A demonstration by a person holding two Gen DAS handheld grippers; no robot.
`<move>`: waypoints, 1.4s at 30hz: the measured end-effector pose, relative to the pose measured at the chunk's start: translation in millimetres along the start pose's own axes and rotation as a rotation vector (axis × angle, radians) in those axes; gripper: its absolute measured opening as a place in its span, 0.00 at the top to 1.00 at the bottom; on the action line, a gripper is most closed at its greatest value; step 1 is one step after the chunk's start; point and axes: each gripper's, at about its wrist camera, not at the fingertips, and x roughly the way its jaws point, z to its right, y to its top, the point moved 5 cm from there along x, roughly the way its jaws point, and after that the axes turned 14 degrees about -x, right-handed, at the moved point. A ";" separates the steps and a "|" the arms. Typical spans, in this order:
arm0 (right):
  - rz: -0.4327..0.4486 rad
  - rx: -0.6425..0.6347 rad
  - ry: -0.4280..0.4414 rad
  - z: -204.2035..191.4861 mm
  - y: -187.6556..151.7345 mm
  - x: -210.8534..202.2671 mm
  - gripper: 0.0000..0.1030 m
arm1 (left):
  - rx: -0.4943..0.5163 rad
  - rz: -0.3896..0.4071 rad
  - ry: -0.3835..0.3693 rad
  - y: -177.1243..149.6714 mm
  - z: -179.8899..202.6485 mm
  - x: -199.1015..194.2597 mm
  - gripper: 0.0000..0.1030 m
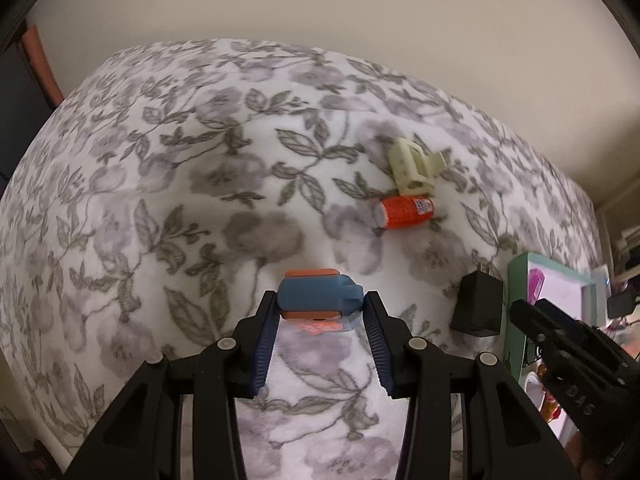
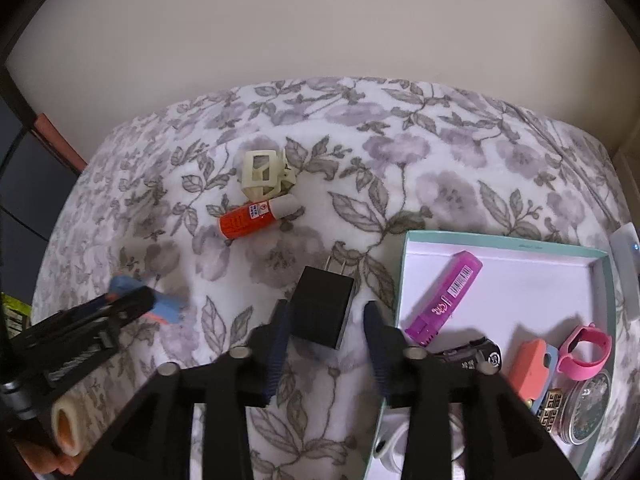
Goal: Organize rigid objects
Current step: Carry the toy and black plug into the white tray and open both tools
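Observation:
My left gripper [image 1: 321,304] is shut on a blue and orange block [image 1: 320,292], held a little above the floral blanket [image 1: 200,160]; in the right wrist view the same block [image 2: 168,306] shows blurred in those jaws. My right gripper [image 2: 326,308] is open around a black plug adapter [image 2: 322,312], which lies on the blanket with its prongs pointing away. A gap shows between the adapter and the right-hand finger. The left wrist view shows the adapter [image 1: 478,308] beside the right gripper's tip. An orange glue stick [image 2: 256,216] and a cream plastic frame [image 2: 266,174] lie farther back.
A teal-rimmed box [image 2: 504,242] with a white inside sits right of the adapter. It holds a pink marker [image 2: 444,292], a black toy car [image 2: 476,354], a pink band [image 2: 586,352], an orange piece [image 2: 530,372] and a round tin [image 2: 592,404]. A cream wall stands behind the bed.

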 end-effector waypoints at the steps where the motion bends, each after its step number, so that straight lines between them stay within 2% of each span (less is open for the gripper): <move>1: -0.007 -0.006 -0.007 -1.9 1.1 3.0 0.59 | -0.009 0.001 -0.004 1.4 -2.3 -0.5 0.57; 11: -0.083 -0.005 -0.046 -7.9 8.0 36.5 0.57 | -0.074 -0.013 -0.023 15.8 -25.4 8.3 0.57; 22: -0.121 -0.006 -0.098 -10.0 11.1 55.2 0.53 | -0.101 -0.030 -0.035 19.2 -33.3 18.8 0.57; 30: -0.139 0.022 -0.097 -10.6 4.7 62.3 0.59 | -0.100 -0.031 -0.037 19.6 -34.5 20.7 0.57; 36: -0.054 0.056 -0.067 -6.5 7.7 23.4 0.59 | -0.096 -0.006 -0.029 21.0 -34.3 11.1 0.57; 42: 0.036 0.084 -0.100 0.3 8.7 -36.5 0.59 | -0.076 0.063 -0.031 22.3 -28.4 -20.7 0.57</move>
